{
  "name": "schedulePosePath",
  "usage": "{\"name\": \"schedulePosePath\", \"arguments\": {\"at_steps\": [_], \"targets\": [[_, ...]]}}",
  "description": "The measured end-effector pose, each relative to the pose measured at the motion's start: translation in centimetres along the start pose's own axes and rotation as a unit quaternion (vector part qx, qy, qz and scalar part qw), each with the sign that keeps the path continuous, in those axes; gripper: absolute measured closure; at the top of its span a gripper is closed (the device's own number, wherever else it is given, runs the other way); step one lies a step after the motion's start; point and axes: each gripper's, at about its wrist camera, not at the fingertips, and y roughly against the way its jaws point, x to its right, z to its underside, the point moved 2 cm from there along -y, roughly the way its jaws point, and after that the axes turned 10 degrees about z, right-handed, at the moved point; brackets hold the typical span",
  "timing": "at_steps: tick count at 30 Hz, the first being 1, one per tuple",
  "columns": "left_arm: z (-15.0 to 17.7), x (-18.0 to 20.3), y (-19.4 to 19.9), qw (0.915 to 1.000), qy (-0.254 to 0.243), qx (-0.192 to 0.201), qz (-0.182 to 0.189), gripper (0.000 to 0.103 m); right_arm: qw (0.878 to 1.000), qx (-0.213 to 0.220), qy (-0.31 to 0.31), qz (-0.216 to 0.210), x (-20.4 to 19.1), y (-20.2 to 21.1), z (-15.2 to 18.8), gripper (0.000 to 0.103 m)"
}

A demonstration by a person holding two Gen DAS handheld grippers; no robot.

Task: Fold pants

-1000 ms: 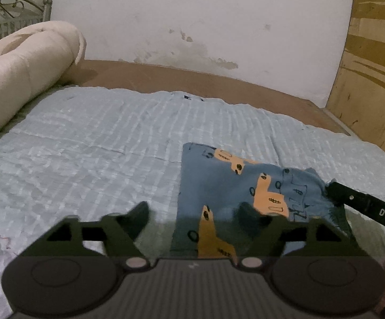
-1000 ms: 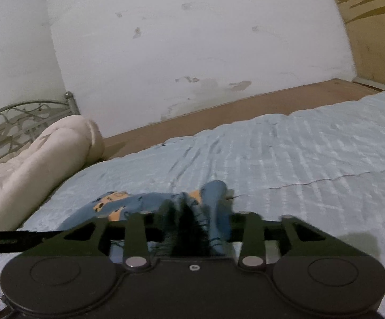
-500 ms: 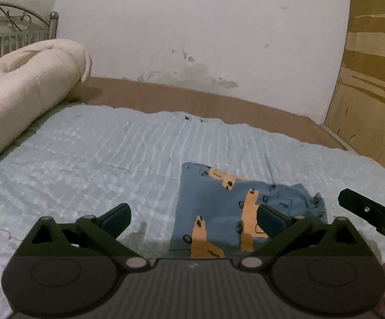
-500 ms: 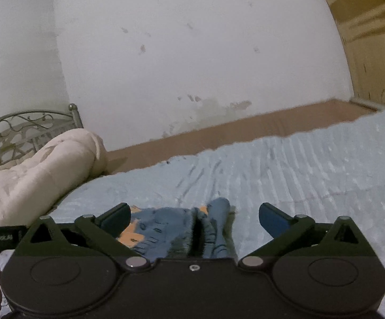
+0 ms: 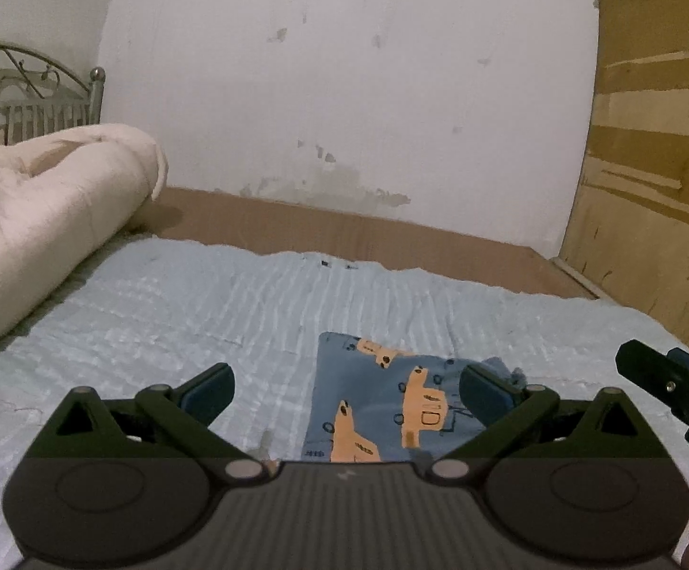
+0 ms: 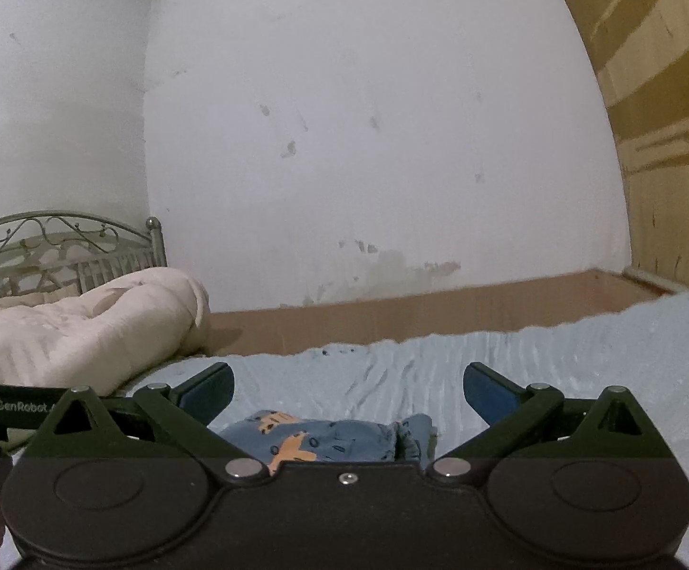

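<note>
I have both the left gripper (image 5: 347, 392) and the right gripper (image 6: 348, 392) spread wide and holding nothing, above the pants (image 5: 382, 408), which lie as a compact folded rectangle on the light blue bedspread (image 5: 202, 313), so I judge the fold finished. The rolled cream comforter (image 5: 35, 218) sits well to the pants' left, and bare bedspread surrounds every edge of the pants, leaving room to pull away.

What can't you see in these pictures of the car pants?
- Near edge of the pants: left wrist view, hidden behind the left gripper.
- Most of the pants: right wrist view, covered by the right gripper.
- How many folds: layers cannot be counted in either view.
- Rolled blanket: cut off by the left edge.
</note>
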Motion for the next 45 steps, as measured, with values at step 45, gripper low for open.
{"name": "schedulePosePath", "arguments": {"at_steps": [45], "targets": [[11.2,1.8,12.0,0.9982,-0.049,-0.008,-0.033,0.001,0.998,0.007,0.040,0.043,-1.2,17.9,7.5,0.001]]}}
